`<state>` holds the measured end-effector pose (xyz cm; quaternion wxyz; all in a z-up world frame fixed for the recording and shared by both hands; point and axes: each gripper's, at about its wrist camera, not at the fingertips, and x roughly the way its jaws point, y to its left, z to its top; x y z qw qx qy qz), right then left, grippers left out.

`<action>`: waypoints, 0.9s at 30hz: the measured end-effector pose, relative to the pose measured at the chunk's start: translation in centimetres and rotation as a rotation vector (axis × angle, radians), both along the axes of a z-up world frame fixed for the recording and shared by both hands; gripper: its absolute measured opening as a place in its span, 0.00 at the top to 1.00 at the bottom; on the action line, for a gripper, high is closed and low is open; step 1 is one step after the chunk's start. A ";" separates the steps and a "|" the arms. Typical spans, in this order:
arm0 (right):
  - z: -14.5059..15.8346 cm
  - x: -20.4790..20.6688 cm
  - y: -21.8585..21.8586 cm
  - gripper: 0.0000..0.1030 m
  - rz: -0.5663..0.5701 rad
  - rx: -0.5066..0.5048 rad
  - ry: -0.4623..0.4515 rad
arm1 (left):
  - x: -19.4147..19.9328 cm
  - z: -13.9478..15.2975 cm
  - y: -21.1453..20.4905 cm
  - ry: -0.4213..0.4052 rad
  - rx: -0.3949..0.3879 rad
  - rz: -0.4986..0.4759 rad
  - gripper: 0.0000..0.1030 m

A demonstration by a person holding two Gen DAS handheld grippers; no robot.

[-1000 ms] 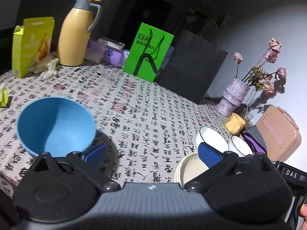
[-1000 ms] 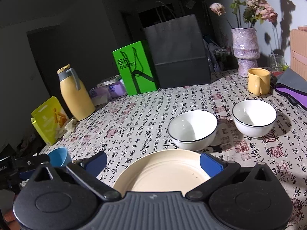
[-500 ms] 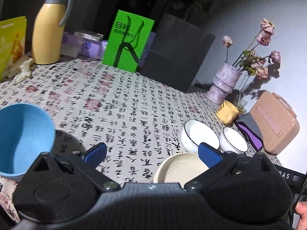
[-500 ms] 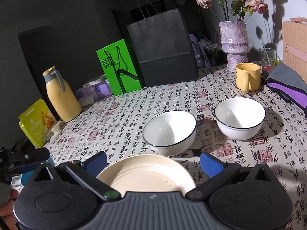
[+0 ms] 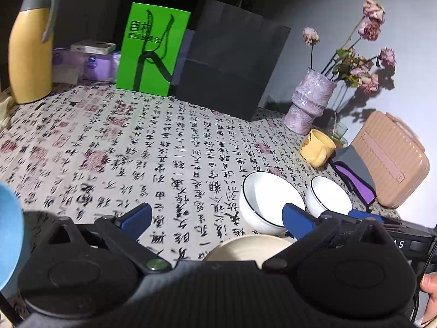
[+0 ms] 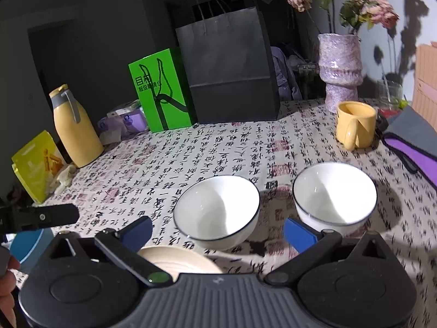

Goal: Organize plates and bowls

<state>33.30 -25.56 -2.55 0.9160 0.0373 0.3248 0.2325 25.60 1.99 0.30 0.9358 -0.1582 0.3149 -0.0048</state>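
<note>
Right wrist view: right gripper spread wide, empty. Black-rimmed white bowl dead ahead between fingers, just beyond cream plate; second white bowl right of it. Left gripper spread, empty, farther off. Right arm judged nearer.

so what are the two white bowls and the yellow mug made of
Left white bowl and right white bowl: likely glazed ceramic or porcelain, judging by glossy highlights and thin dark rim lines. Yellow mug: probably ceramic too, smooth with a softer sheen and thick wall.
</note>
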 end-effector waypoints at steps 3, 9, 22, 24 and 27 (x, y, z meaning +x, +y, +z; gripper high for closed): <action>0.0 1.3 0.4 0.07 0.015 -0.027 -0.001 | 1.6 -0.1 -0.5 0.019 0.004 -0.011 0.00; -0.9 3.7 0.7 0.15 0.035 -0.060 0.032 | 4.1 -0.4 -1.7 0.041 0.034 -0.029 0.00; -3.6 7.6 1.4 0.49 0.070 -0.112 0.124 | 9.8 -3.2 -3.4 0.185 0.042 -0.028 0.11; -3.9 7.9 1.4 0.53 0.068 -0.111 0.133 | 10.5 -3.7 -3.6 0.211 0.036 -0.025 0.20; -4.4 8.3 1.4 0.58 0.066 -0.120 0.144 | 11.6 -4.4 -4.0 0.247 0.033 -0.021 0.30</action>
